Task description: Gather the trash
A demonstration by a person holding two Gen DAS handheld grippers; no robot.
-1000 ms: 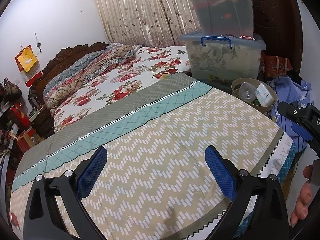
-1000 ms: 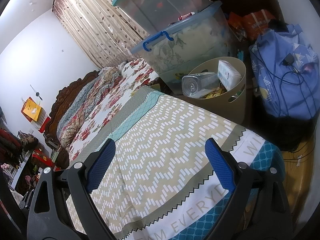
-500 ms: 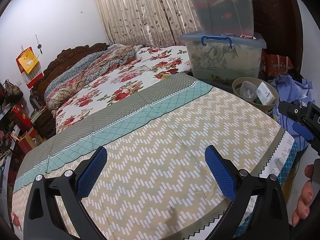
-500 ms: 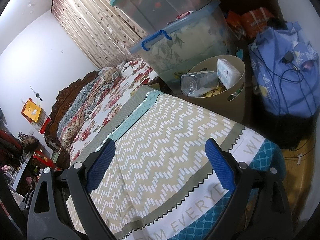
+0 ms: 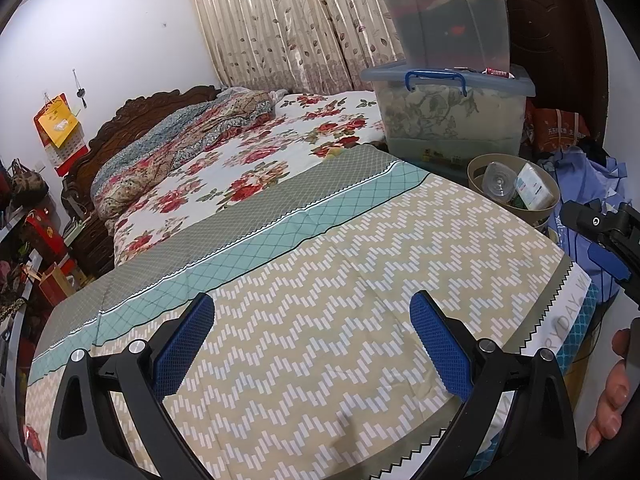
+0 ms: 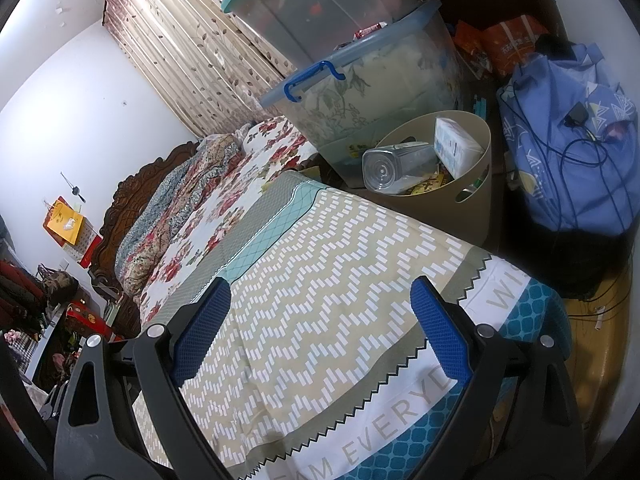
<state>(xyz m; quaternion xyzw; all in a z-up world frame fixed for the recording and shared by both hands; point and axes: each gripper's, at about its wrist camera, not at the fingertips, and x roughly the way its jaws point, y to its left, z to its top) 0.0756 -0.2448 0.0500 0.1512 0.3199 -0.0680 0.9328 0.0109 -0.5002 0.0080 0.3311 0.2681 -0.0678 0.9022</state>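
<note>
Both tongs gape wide, empty, above the bed [image 5: 320, 320].
Risk: overfull bin [image 6: 476, 184] (bottle [image 6: 400, 166] protruding) tips if nudged.

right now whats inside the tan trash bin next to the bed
The bin holds a clear plastic bottle, a white carton and yellow wrappers; anything beneath them is covered.

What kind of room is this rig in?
A lived-in bedroom, most likely: a bed with floral sheets and a carved wooden headboard, curtains behind it, stacked storage bins and a trash basket alongside.
</note>
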